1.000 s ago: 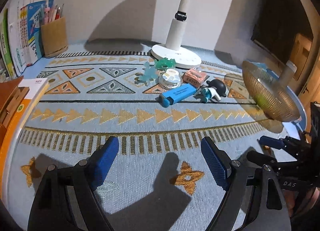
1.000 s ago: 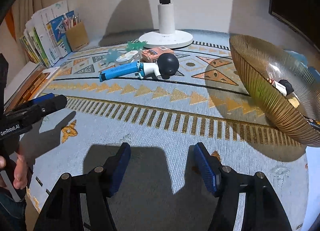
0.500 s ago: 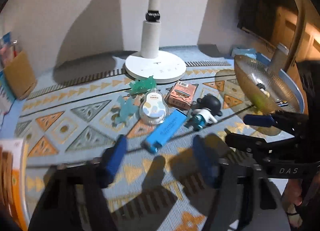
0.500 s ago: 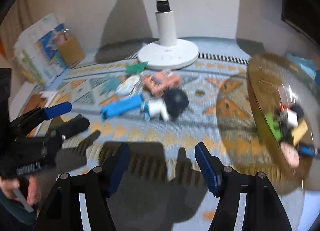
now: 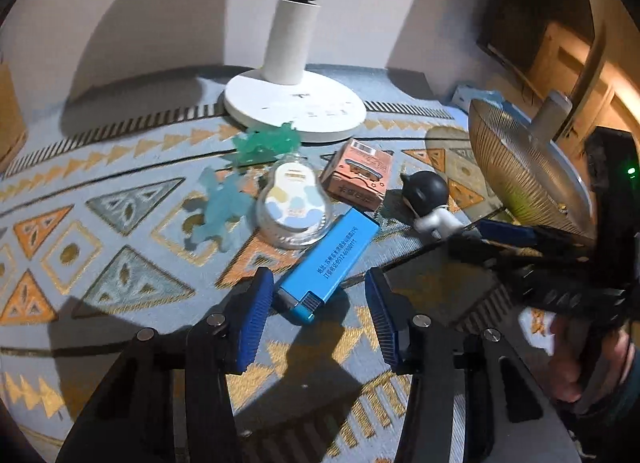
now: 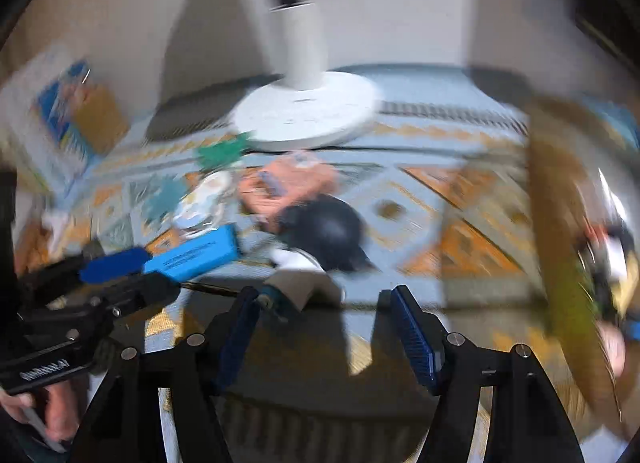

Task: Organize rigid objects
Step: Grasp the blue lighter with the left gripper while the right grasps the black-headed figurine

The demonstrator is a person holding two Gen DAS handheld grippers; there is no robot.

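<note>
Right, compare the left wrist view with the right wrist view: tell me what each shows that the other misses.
Only the left wrist view shows the left claw from behind, its jaws having just been closing, apart around the blue rectangular lighter's end.
Only the right wrist view shows blurred items inside the ribbed amber glass bowl and the right claw open near the black-headed white figurine.
Both show the white round lamp base, orange box and patterned cloth.

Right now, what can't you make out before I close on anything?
- Bowl contents: right wrist view, smeared by motion blur.
- Toy figure lower body: left wrist view, hidden behind the right gripper.
- Printed text on the blue lighter: too small to read.
</note>
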